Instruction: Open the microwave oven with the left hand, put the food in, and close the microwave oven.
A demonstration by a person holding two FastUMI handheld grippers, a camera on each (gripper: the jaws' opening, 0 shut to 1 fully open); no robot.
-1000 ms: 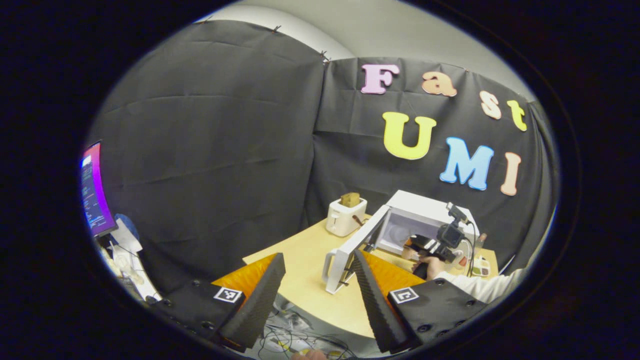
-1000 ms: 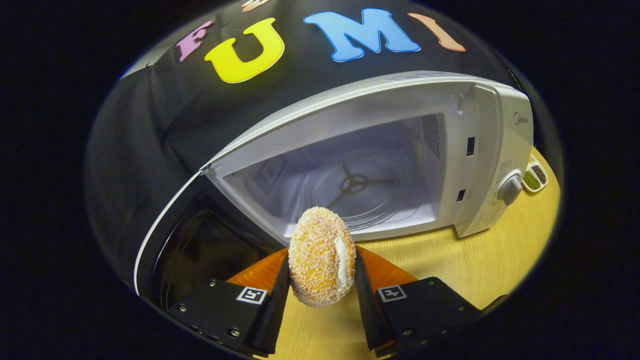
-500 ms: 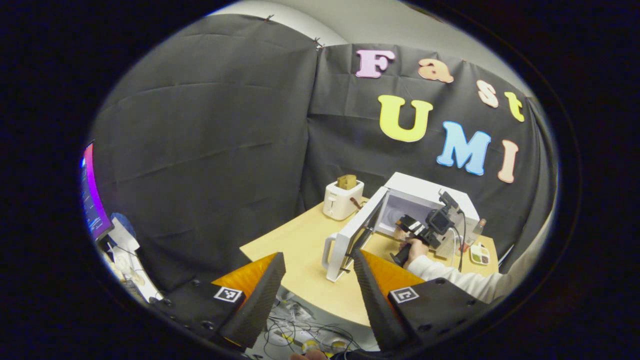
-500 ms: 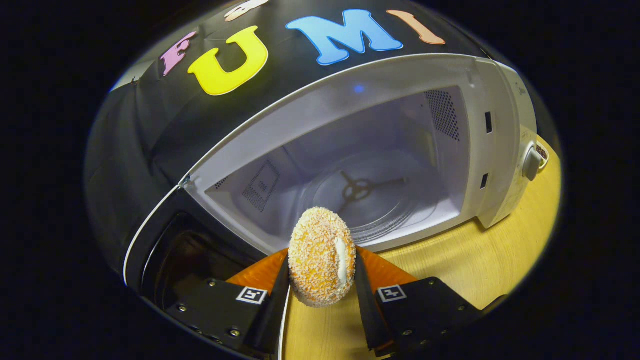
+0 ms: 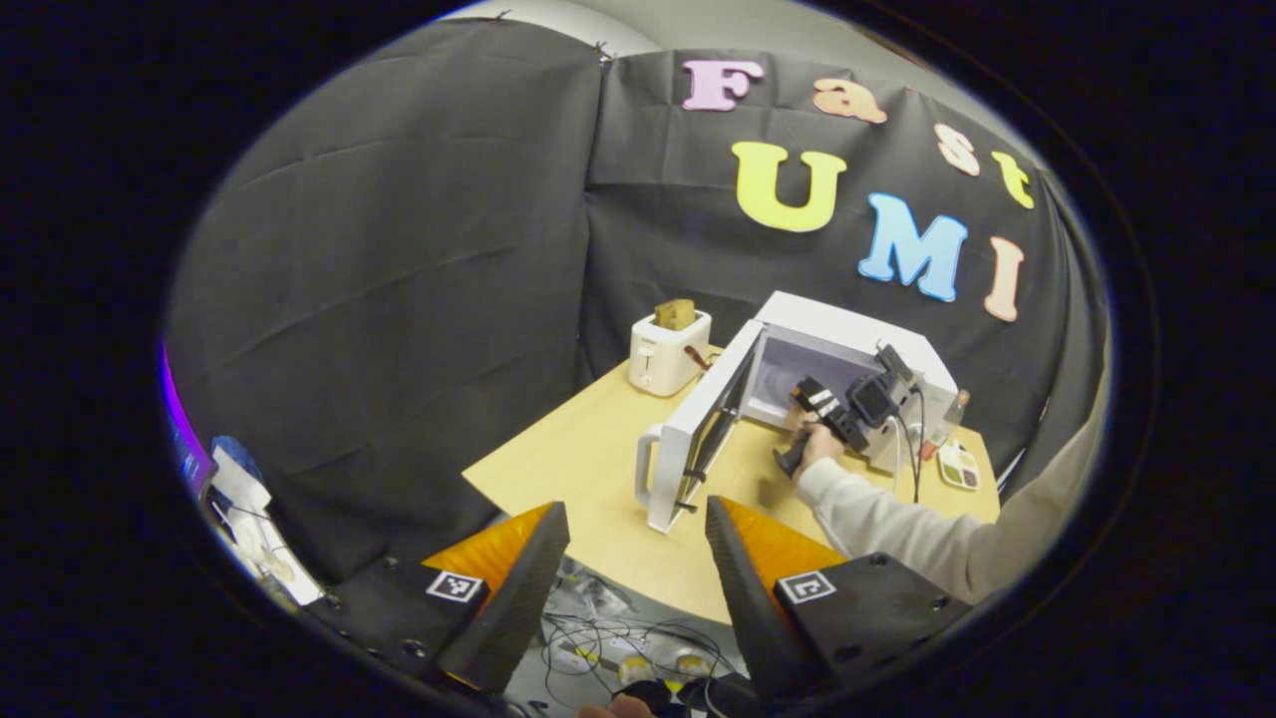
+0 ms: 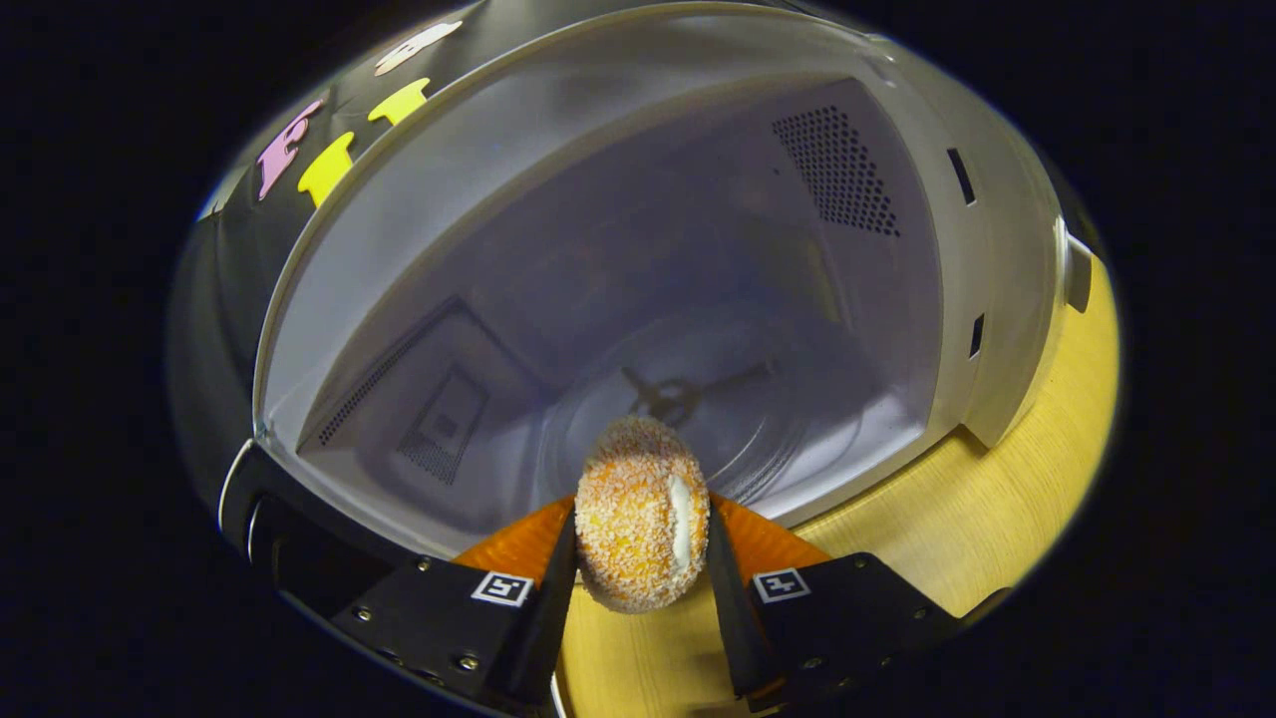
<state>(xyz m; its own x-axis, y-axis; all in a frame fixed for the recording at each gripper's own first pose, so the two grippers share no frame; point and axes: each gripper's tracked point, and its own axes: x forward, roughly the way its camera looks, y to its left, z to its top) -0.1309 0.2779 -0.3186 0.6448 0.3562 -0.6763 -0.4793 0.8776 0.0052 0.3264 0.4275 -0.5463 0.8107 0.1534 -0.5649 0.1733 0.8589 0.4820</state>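
Right gripper point(image 6: 638, 558): clenched on a crumb-coated bun point(image 6: 641, 527) with a white cream seam, both fingers pressing its sides. The bun is held at the mouth of the microwave oven point(image 6: 997, 259), just in front of the cavity and above the front edge of the glass turntable point(image 6: 758, 439). It touches neither the turntable nor the wooden table point(image 6: 997, 519).

Seen from the left gripper view, the microwave oven point(image 5: 847, 334) stands near the rear of the table point(image 5: 578, 469) with its door point(image 5: 688, 439) swung fully open to the left. The right gripper point(image 5: 812, 399) reaches into the opening, carried by a hand point(image 5: 815, 444) in a pale sleeve point(image 5: 897, 519).

Left gripper point(image 5: 628, 568): released, its 2 fingers spread wide with nothing between them, held well back from the table's near edge.

A white toaster point(image 5: 666, 359) with 1 slice of bread point(image 5: 676, 313) stands left of the door. A small dish point(image 5: 959, 467) sits right of the oven. Cables point(image 5: 598, 648) lie on the floor below.
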